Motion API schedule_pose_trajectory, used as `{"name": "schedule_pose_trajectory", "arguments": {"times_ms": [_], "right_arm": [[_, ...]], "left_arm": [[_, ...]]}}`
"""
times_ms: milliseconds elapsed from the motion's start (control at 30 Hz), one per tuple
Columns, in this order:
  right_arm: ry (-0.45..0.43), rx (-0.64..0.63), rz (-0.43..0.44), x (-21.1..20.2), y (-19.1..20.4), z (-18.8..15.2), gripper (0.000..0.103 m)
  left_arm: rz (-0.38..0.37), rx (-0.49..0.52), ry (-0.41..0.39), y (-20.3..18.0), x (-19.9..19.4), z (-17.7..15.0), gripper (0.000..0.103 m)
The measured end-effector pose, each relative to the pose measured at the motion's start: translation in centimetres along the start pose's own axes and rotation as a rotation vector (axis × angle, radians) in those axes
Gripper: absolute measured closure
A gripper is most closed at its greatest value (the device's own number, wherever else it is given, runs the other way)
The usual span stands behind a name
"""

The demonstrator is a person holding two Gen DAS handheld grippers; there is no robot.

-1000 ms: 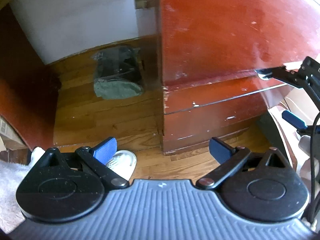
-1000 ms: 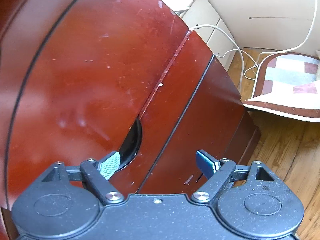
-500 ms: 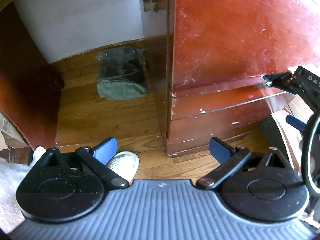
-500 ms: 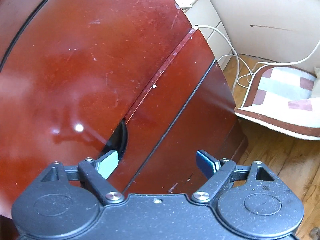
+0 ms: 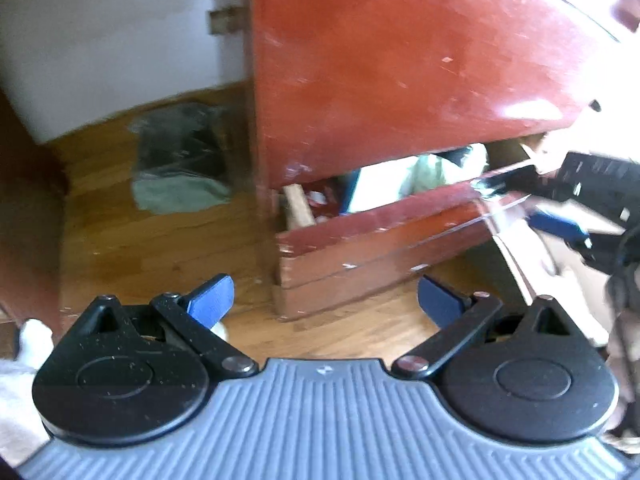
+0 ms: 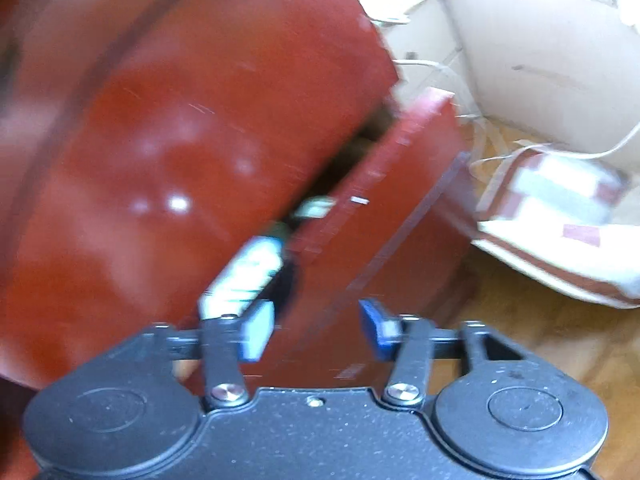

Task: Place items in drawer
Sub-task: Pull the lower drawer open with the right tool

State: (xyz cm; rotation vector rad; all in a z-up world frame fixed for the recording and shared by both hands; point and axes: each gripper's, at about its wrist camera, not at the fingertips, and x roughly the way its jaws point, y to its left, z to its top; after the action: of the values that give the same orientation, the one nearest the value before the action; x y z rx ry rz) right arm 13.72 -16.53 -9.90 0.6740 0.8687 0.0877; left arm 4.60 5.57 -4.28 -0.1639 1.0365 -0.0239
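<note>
Two grippers at a red-brown dresser, drawer [image 5: 380,236] partly open.
Left gripper [image 5: 326,300] hangs open and empty above the wood floor [image 5: 160,240], with a plastic-wrapped bundle [image 5: 180,164] far left. Drawer sits low on the dresser [image 5: 400,80], clutter inside. Right gripper [image 6: 316,330] straddles the drawer's front edge, fingers closing; contact is blurred, cannot tell.

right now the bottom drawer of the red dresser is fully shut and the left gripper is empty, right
Not quite. The bottom drawer of the red dresser is pulled partly open, with items visible inside, as the left wrist view shows. The left gripper is indeed empty.
</note>
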Motion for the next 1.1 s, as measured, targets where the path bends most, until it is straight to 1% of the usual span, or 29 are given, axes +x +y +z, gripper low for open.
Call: {"name": "schedule_pose_trajectory", "arguments": {"times_ms": [33,67,133,167,200,233,300,367,467,600,633,733,800,900,1100], "right_arm": [[0.001,0.017,0.021,0.0,0.1,0.3,0.053],[-0.001,0.008,0.003,0.2,0.5,0.6,0.053],[-0.003,-0.008,-0.022,0.9,0.9,1.2,0.048],[-0.004,-0.015,-0.031,1.4,1.1,1.4,0.046],[-0.003,-0.019,-0.038,1.9,1.1,1.6,0.045],[0.007,-0.003,-0.031,2.6,1.0,1.6,0.041],[0.007,0.017,-0.016,3.3,0.6,1.4,0.038],[-0.001,0.028,0.010,3.3,0.1,1.1,0.038],[0.006,0.054,0.033,3.6,-0.4,0.9,0.038],[0.026,0.065,0.035,3.1,-1.1,0.7,0.038],[0.031,0.062,0.035,2.5,-1.3,0.7,0.038],[0.038,0.067,0.039,1.5,-1.7,0.2,0.038],[0.037,0.079,0.053,1.5,-2.3,0.1,0.037],[0.051,0.107,0.079,0.7,-3.3,-0.2,0.036],[0.078,0.078,0.054,-0.6,-4.2,-0.6,0.037]], "left_arm": [[-0.006,-0.011,0.006,0.0,0.2,0.0,0.003],[-0.012,-0.016,0.013,0.0,0.3,0.0,0.003],[-0.023,-0.009,0.027,-0.1,0.7,-0.1,0.003],[-0.024,0.002,0.034,-0.3,0.9,-0.1,0.005],[-0.020,0.014,0.037,-0.4,1.0,-0.1,0.009],[-0.010,0.029,0.036,-0.5,1.0,-0.2,0.012],[0.008,0.060,0.038,-0.7,1.1,-0.2,0.024],[0.015,0.085,0.046,-0.3,1.4,0.2,0.030],[0.027,0.134,0.054,-0.8,1.3,0.4,0.030],[0.024,0.207,0.044,-2.0,0.3,0.4,0.029],[0.026,0.238,0.043,-2.5,0.1,0.2,0.029],[0.062,0.353,0.063,-3.5,0.6,-0.9,0.029],[0.048,0.368,0.084,-3.5,0.8,-1.4,0.029],[0.029,0.399,0.082,-3.5,0.9,-1.7,0.029],[0.029,0.493,0.078,-4.8,0.3,-2.8,0.030]]}}
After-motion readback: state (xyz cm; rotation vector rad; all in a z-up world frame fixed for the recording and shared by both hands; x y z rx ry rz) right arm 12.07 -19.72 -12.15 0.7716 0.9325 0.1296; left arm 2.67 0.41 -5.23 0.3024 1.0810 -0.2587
